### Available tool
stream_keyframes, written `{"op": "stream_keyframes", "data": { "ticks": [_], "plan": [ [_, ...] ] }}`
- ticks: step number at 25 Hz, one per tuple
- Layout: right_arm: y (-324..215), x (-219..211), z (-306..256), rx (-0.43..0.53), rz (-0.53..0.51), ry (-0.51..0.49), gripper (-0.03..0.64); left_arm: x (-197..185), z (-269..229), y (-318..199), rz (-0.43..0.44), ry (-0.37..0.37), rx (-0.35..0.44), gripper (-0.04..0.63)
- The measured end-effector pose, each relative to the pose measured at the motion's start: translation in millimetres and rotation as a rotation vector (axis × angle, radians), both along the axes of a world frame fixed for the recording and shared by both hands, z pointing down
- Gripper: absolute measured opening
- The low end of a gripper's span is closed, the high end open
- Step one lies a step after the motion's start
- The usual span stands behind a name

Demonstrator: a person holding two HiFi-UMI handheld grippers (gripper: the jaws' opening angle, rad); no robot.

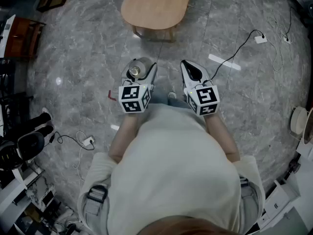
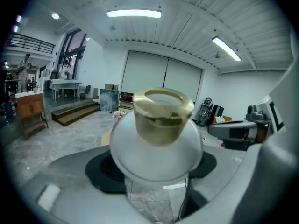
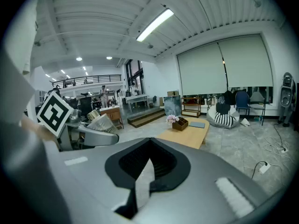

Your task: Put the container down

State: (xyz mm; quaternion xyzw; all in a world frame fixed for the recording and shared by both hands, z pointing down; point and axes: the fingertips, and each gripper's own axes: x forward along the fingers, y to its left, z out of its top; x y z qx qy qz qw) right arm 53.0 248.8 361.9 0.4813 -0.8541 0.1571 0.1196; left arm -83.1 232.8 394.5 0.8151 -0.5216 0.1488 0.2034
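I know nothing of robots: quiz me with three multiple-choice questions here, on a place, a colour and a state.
1. Where is the clear container? A on the table; B in the left gripper; C on the floor.
2. Colour of its top? A gold; B red; C blue.
3. The right gripper is? A wide open; B holding a cup; C closed, empty.
Answers: B, its fingers press its sides; A, the left gripper view shows it; C, its fingers meet around nothing.

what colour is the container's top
The container has a dull gold top; clearest in the left gripper view.
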Motion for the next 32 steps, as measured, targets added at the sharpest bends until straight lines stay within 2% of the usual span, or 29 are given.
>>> {"op": "stream_keyframes", "data": {
  "ticks": [8,18,23,32],
  "plan": [
    [37,-6,-8,0.014,-0.010,-0.013,0.000,3,-16,40,0.024,0.017,0.031,0.348],
    [39,-3,-16,0.047,-0.029,0.004,0.000,-1,-24,45,-0.009,0.035,0.056,0.348],
    [38,3,-12,0.027,-0.008,-0.043,0.002,1,-23,49,-0.023,0.041,0.051,0.348],
    [28,-3,-3,-0.009,-0.048,-0.059,0.002,-4,-12,33,-0.042,0.050,0.022,0.348]
  ]
}}
